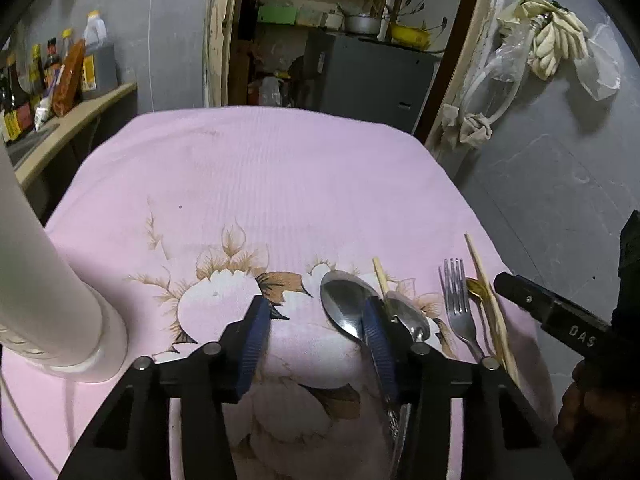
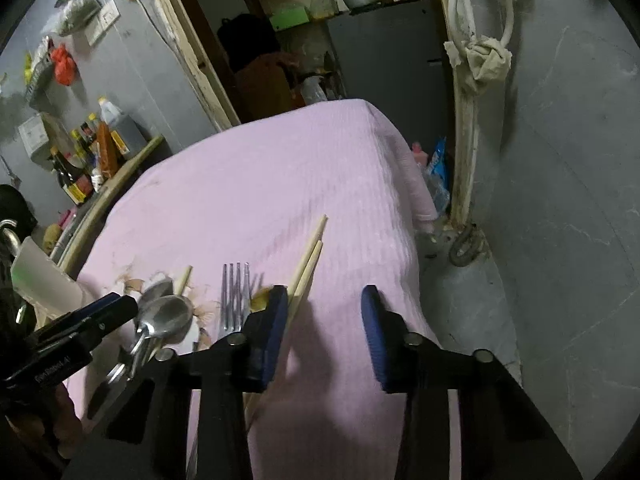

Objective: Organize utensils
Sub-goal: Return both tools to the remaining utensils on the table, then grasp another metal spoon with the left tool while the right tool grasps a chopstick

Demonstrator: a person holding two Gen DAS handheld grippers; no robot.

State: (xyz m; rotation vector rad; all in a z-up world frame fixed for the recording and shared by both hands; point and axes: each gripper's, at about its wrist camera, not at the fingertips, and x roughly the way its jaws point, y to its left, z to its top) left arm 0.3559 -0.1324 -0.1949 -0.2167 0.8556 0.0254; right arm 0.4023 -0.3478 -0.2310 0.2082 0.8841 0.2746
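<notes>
Utensils are lying side by side on the pink table (image 1: 280,184), handles pointing back toward the grippers. Left gripper (image 1: 316,344) is sitting partly spread, right pad resting against the large spoon (image 1: 344,304), nothing pinched. Right gripper (image 2: 326,336) is partly spread too, chopsticks (image 2: 308,260) just outside its left pad, fork (image 2: 236,292) further left.

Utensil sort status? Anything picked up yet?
Done: nothing visibly sorted; the large spoon, small spoon, fork and chopsticks all lie on the pink cloth. In hand: nothing gripped. The left tool is down beside the large spoon and the right tool beside the chopsticks, both open with only cloth between the pads. Left: all pickups and placements.
</notes>
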